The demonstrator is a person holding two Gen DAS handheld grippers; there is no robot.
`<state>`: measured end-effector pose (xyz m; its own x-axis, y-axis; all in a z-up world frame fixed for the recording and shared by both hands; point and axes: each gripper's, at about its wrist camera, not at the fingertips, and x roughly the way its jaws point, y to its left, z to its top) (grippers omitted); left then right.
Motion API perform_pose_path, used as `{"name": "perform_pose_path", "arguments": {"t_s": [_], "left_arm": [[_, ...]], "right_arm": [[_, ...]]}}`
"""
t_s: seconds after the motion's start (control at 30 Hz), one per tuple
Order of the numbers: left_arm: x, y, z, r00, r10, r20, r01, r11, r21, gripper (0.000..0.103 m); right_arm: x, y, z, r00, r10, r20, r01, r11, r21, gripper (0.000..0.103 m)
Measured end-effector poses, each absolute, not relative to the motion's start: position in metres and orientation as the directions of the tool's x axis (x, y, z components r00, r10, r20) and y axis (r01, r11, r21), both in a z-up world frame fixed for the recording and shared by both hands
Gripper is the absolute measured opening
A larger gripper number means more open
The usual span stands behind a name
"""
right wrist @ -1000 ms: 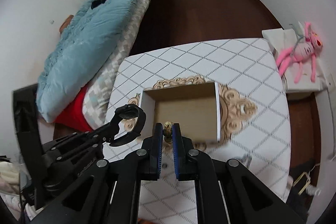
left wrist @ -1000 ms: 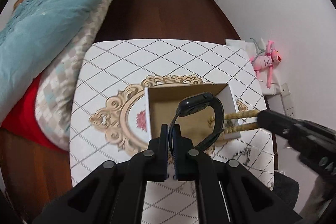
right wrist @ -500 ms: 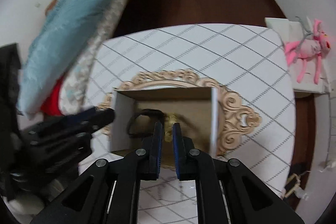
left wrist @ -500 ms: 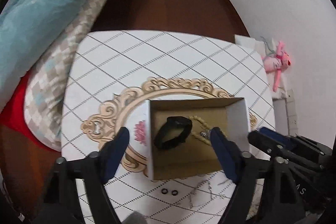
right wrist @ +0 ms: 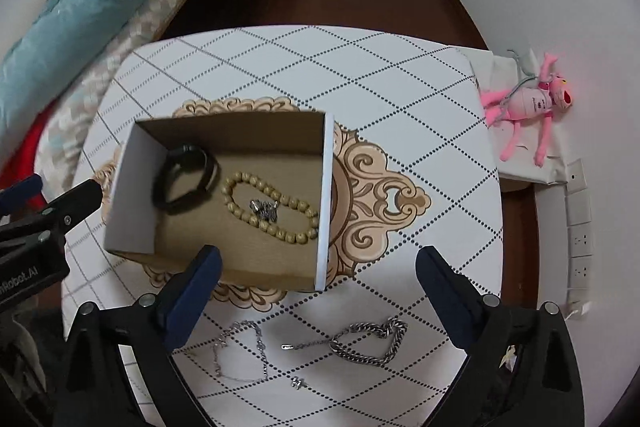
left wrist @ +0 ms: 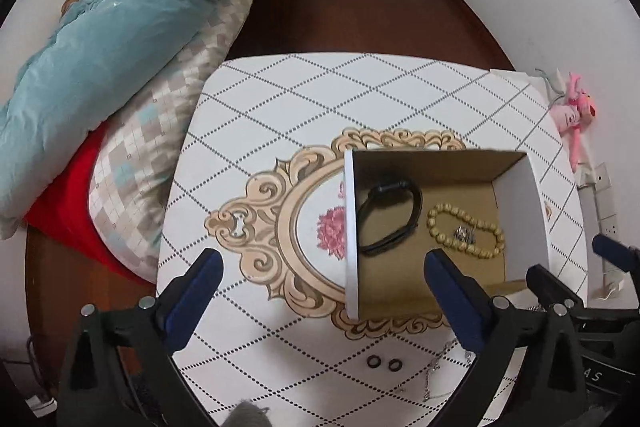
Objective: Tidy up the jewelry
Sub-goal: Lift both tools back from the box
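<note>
Patterned table (right wrist: 420,75), box (right wrist: 326,203) mid-table, both tongs (left wrist: 320,279) (right wrist: 316,271) spread wide, clear of its walls.

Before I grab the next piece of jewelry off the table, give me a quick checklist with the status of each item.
1. Left gripper open and free of load: ok.
2. Right gripper open and free of load: ok.
3. Black watch and bead bracelet lying inside the box: ok.
4. Thick silver chain bracelet on the table, in reach between the right gripper's fingers: ok.
5. Thin silver chain free of tangles: cannot tell.
6. Two small black rings in the open, apart from the chains: ok.
</note>
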<state>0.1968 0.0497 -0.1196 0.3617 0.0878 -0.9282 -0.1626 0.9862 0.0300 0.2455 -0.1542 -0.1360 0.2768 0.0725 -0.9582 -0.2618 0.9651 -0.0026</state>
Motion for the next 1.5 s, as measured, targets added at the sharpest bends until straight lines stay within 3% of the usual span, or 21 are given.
{"name": "perform_pose_path", "arguments": {"t_s": [0.33,1.17,1.37,1.5], "left_arm": [[0.179,0.040,-0.113,0.394,0.084,-0.915,-0.182,0.983,0.012,0.103],[0.101,0.017,-0.019,0.571,0.086,-0.816,-0.159,0.987,-0.008,0.103],[0.086,0.014,-0.030,0.550,0.135,-0.824,-0.182,0.982,0.040,0.103],[0.081,0.022,-0.064,0.492,0.164,-0.855,-0.221,0.973,0.060,0.103]], "right_arm": [[0.232,-0.163,-0.127,0.341,0.065,-0.938,-0.230,0.973,-0.016,0.099],[0.147,-0.198,-0.008,0.563,0.147,-0.813,-0.198,0.979,0.040,0.099],[0.129,-0.218,-0.015,0.527,0.170,-0.832,-0.179,0.980,0.087,0.099],[0.130,-0.242,-0.052,0.459,0.171,-0.872,-0.111,0.985,0.135,0.099]]}}
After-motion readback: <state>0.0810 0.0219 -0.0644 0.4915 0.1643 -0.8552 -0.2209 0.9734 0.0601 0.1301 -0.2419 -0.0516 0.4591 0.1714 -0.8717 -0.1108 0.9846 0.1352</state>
